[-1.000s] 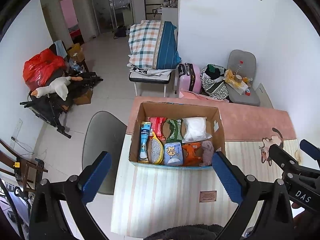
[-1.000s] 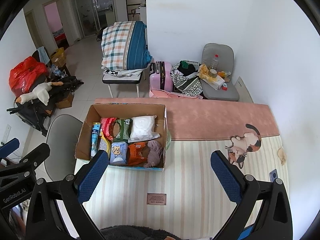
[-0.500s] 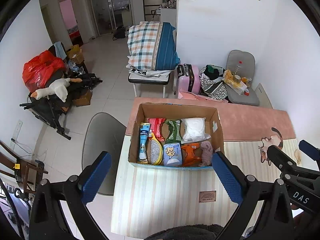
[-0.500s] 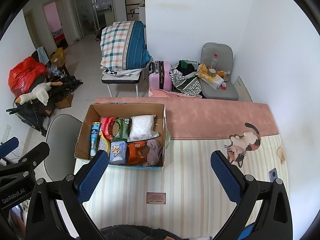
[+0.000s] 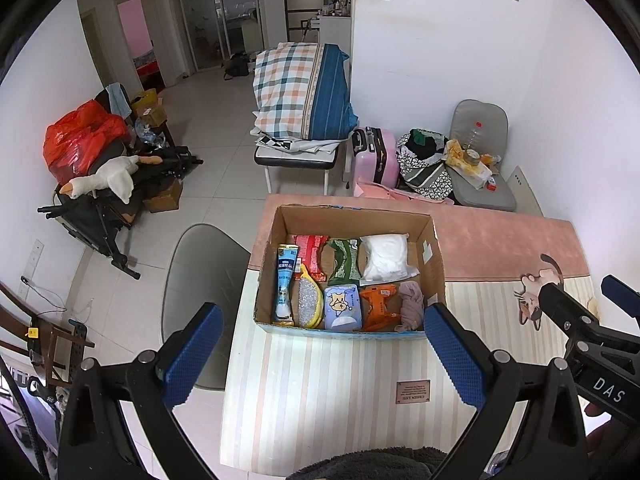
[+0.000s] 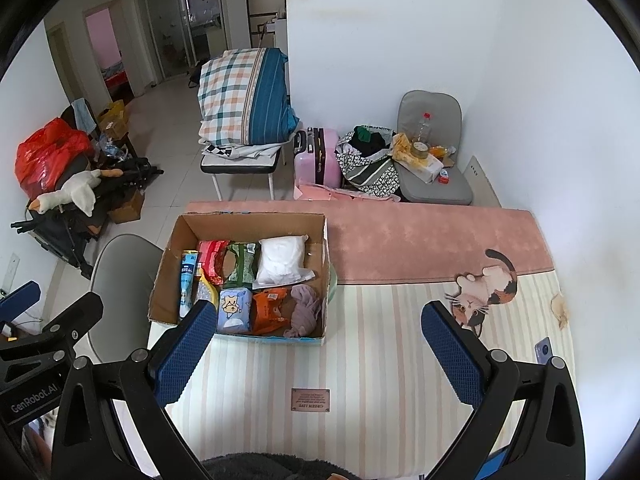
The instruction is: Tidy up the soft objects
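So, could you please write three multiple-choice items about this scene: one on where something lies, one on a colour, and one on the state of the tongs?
1. Where in the cardboard box does the white bag lie?
A. far right corner
B. near left corner
C. outside, on the mat

2. What colour is the crumpled packet between the cartoon tissue pack and the mauve cloth?
A. black
B. orange
C. pink

3. How do the left tongs and right tongs stand?
A. both shut on cloth
B. one open, one shut
C. both open, holding nothing

Answers: 1 A, the bag lies against the far and right walls. 2 B, it is bright orange. 3 C, the blue pads stand wide apart in each view with nothing between them.
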`<control>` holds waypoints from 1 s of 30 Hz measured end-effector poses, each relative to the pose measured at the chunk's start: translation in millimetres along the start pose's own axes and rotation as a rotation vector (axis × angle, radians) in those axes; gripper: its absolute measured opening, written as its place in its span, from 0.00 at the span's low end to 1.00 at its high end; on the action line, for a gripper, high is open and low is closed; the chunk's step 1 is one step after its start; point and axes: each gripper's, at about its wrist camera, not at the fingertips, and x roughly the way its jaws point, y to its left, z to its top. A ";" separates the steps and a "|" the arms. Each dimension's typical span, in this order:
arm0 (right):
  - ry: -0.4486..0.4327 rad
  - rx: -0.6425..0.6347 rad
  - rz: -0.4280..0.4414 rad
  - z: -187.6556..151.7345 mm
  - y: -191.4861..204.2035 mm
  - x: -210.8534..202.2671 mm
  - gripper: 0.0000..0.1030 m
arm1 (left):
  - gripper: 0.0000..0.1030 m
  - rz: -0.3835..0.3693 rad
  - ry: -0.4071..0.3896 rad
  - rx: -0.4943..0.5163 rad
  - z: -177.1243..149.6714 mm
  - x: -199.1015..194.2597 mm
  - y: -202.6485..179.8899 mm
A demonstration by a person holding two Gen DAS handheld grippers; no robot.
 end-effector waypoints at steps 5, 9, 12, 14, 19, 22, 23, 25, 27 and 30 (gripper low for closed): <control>0.004 0.000 0.002 0.1 -0.8 -0.9 1.00 | 1.00 -0.001 -0.006 0.001 1.6 -1.1 -0.7; -0.002 -0.001 -0.001 1.1 -1.4 -1.8 1.00 | 1.00 -0.002 -0.004 0.002 1.8 -1.5 -1.0; -0.006 -0.001 -0.004 0.9 -2.2 -2.3 1.00 | 1.00 -0.002 -0.004 0.001 1.8 -1.4 -0.7; -0.009 0.002 -0.005 0.4 -2.4 -3.7 1.00 | 1.00 -0.001 -0.006 0.001 1.6 -1.4 -1.1; -0.012 0.002 -0.010 -0.4 -3.2 -5.3 1.00 | 1.00 -0.001 -0.006 0.003 0.9 -1.4 -0.9; -0.014 0.004 -0.010 -0.5 -3.6 -7.0 1.00 | 1.00 0.000 -0.007 -0.001 -1.0 -1.2 -0.2; -0.014 0.003 -0.011 -0.4 -3.0 -6.9 1.00 | 1.00 -0.002 -0.007 0.001 0.1 -1.4 -0.8; -0.015 0.004 -0.012 -0.1 -3.3 -8.0 1.00 | 1.00 -0.003 -0.007 0.001 0.2 -1.5 -0.4; -0.015 0.004 -0.013 -0.1 -3.8 -9.2 1.00 | 1.00 -0.003 -0.005 0.000 1.2 -1.4 -1.1; -0.015 0.005 -0.012 -0.1 -3.9 -9.2 1.00 | 1.00 -0.005 -0.005 0.004 2.5 -2.7 0.4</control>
